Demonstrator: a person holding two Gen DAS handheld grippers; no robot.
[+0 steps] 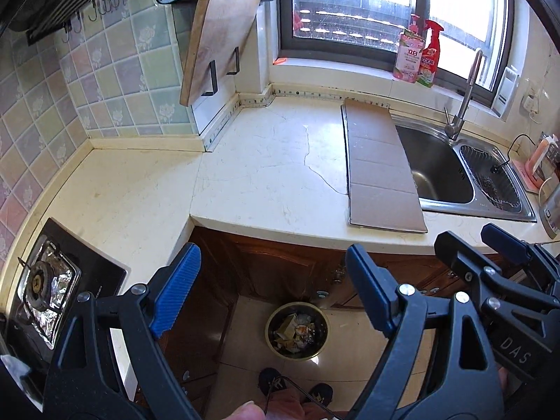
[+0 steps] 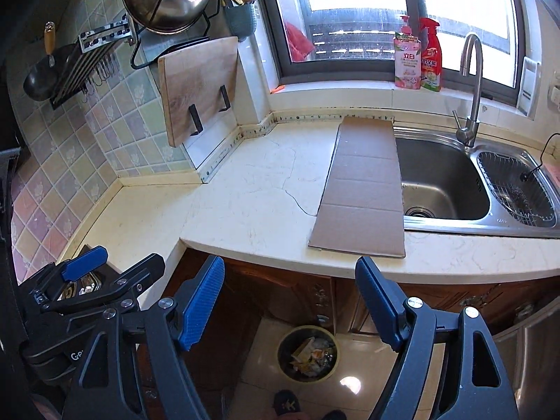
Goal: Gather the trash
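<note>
A round trash bin (image 1: 297, 331) stands on the floor in front of the cabinets, filled with paper and food scraps; it also shows in the right wrist view (image 2: 308, 353). My left gripper (image 1: 273, 273) is open and empty, held above the bin in front of the counter edge. My right gripper (image 2: 290, 287) is open and empty, beside the left one. The right gripper shows at the right of the left wrist view (image 1: 490, 245), and the left gripper shows at the lower left of the right wrist view (image 2: 115, 262). A flat cardboard strip (image 2: 364, 189) lies on the counter beside the sink.
A cream counter (image 1: 245, 175) with a steel sink (image 2: 441, 178) and faucet (image 2: 470, 98). A gas stove (image 1: 45, 290) is at the left. A cutting board (image 1: 217, 45) hangs on the wall. Cleaner bottles (image 2: 418, 59) stand on the sill. Wooden cabinet doors (image 1: 280, 269) are below.
</note>
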